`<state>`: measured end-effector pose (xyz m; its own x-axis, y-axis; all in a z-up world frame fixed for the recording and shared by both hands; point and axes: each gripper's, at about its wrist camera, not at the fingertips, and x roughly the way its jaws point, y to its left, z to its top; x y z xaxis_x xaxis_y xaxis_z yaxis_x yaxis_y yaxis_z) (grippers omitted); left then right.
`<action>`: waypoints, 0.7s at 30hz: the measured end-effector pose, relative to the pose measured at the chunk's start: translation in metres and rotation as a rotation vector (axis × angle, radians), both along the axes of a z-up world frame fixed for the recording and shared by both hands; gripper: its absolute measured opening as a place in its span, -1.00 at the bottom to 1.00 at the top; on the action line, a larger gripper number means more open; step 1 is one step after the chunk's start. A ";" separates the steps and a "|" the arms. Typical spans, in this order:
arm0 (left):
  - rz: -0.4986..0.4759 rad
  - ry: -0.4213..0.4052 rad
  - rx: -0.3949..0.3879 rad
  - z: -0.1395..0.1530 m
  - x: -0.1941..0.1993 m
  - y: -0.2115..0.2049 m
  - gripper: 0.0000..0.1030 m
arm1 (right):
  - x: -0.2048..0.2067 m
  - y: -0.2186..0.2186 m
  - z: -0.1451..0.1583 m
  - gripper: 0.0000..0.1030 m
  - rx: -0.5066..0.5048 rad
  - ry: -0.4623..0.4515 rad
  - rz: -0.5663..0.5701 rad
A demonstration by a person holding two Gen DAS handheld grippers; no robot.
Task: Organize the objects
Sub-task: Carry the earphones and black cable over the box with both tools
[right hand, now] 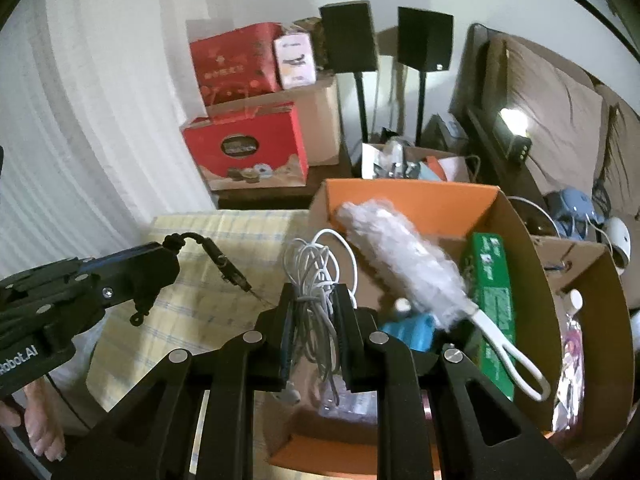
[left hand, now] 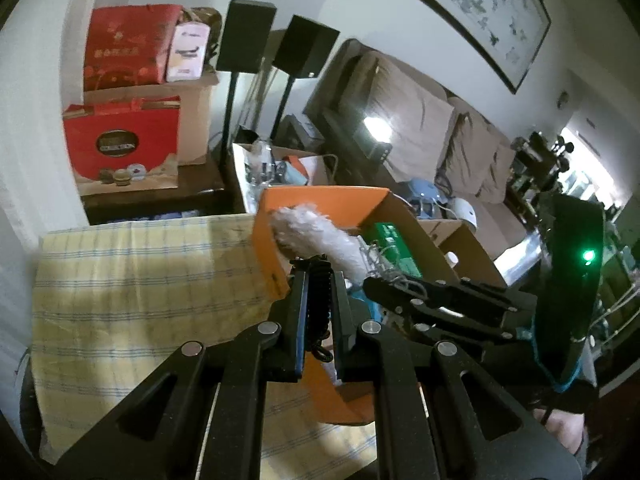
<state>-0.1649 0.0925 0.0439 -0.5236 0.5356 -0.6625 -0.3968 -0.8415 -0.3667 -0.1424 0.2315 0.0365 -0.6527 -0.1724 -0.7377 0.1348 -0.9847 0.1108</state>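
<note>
My right gripper [right hand: 314, 308] pinches a white cable bundle [right hand: 316, 272] over the near-left corner of the orange box [right hand: 404, 200]; my left gripper [left hand: 318, 280] is clamped on a black coiled cable [left hand: 320, 300], just outside the box's left wall. Duster [right hand: 404, 256] and green carton [right hand: 490, 300] lie inside. I'd carry both cables clear of the box wall, keeping loose ends from snagging the duster.

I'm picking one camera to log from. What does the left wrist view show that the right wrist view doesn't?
Left wrist only: the left tool shut on a coiled black cable, and a framed picture on the wall.
Right wrist only: the right tool shut on a bundled white cable, and the white looped duster handle.
Both: the orange cardboard box, fluffy duster head, green carton, yellow checked cloth.
</note>
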 end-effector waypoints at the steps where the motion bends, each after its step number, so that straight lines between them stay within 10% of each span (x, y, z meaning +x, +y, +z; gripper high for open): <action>1: -0.004 -0.002 0.001 0.000 -0.001 0.004 -0.82 | 0.000 0.005 -0.002 -0.66 -0.004 -0.005 -0.006; 21: -0.042 -0.077 -0.087 -0.055 -0.030 0.072 -0.82 | -0.026 0.048 -0.075 -0.66 -0.139 -0.136 -0.032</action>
